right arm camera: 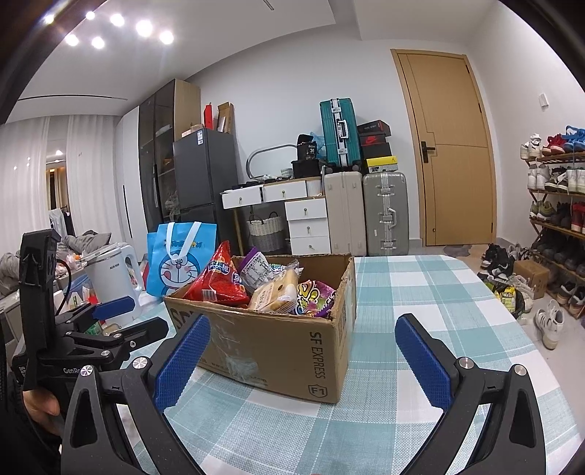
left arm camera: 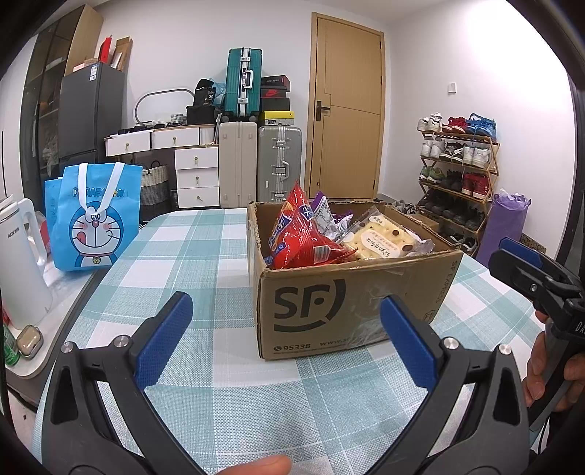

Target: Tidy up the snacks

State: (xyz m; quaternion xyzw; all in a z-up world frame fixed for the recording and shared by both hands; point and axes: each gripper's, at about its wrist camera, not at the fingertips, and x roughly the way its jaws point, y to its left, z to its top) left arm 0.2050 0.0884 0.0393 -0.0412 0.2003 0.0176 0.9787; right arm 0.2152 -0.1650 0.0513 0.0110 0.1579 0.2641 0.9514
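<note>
Cardboard box (left arm camera: 351, 292): red snack bag (left arm camera: 299, 237); purple packet (right arm camera: 316, 296); bread (left arm camera: 384, 237)

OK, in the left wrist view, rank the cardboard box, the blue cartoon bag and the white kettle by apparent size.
1. cardboard box, clearly largest, though nearest the camera.
2. blue cartoon bag.
3. white kettle, cut off by the frame edge, so its rank against the bag is unsure.

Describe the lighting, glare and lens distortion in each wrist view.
Left wrist view: even, soft light, no glare; fisheye bows the door and darkens the corners; the cardboard box stays sharp. Right wrist view: ceiling spotlights flare top left; the table edge curves; the open right tongs look oversized.
</note>
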